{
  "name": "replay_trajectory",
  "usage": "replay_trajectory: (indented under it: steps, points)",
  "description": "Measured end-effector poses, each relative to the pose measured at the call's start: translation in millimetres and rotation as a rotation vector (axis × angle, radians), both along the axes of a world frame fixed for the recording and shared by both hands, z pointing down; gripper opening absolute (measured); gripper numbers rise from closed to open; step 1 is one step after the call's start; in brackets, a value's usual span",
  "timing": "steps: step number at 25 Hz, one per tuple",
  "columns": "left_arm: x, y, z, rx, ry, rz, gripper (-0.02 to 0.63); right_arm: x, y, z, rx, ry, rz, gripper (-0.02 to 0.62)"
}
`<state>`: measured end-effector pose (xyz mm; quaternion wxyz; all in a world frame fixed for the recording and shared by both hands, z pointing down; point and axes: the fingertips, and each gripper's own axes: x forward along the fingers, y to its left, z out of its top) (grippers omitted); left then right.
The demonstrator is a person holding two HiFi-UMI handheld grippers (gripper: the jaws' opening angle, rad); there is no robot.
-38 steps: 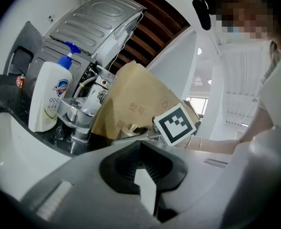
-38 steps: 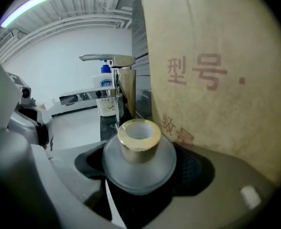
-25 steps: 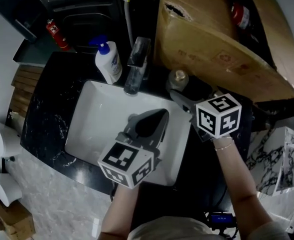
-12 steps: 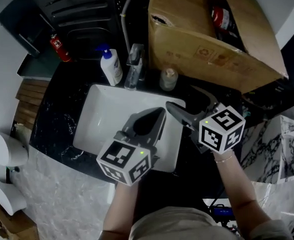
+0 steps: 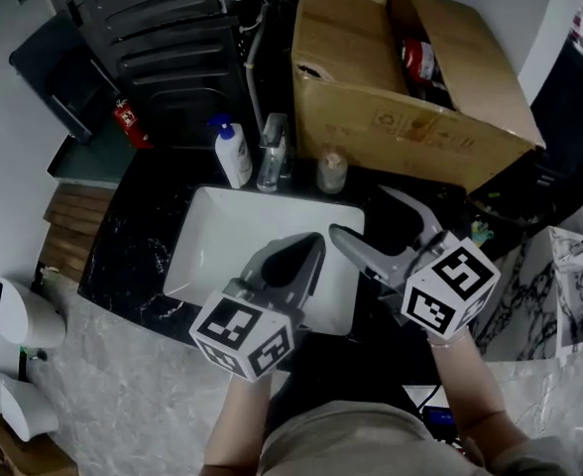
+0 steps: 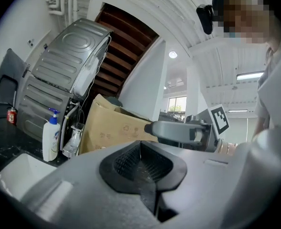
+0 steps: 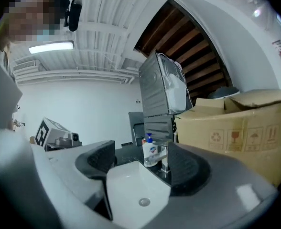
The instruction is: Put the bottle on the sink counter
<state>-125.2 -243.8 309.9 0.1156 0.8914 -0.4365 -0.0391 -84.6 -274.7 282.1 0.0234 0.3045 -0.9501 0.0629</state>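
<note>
Your left tongs (image 5: 311, 246) are closed, empty; your right tongs (image 5: 363, 214) gape, empty, over the sink (image 5: 227, 236). Behind the sink stands the bottle (image 5: 331, 172), then a box (image 5: 391, 122) holding something red (image 5: 417, 59).

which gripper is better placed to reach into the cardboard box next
Right, probably. The right gripper is open and empty, on the side nearer the cardboard box. The left gripper is shut and hangs over the white basin, farther from the box.
</note>
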Motion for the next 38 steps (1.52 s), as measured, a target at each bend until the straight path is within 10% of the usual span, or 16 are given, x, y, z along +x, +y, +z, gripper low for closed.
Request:
replay_trajectory:
  steps: [15,30,38]
  points:
    - [4,62,-43,0.197,0.073,0.072,0.008,7,66,-17,0.062,-0.157,-0.004,0.270]
    - [7,77,-14,0.105,0.046,0.068,0.008,0,95,-1,0.058,-0.131,-0.094,0.005]
    - [7,71,0,0.052,0.016,0.042,0.008,2,87,2,0.059,-0.114,-0.067,0.003]
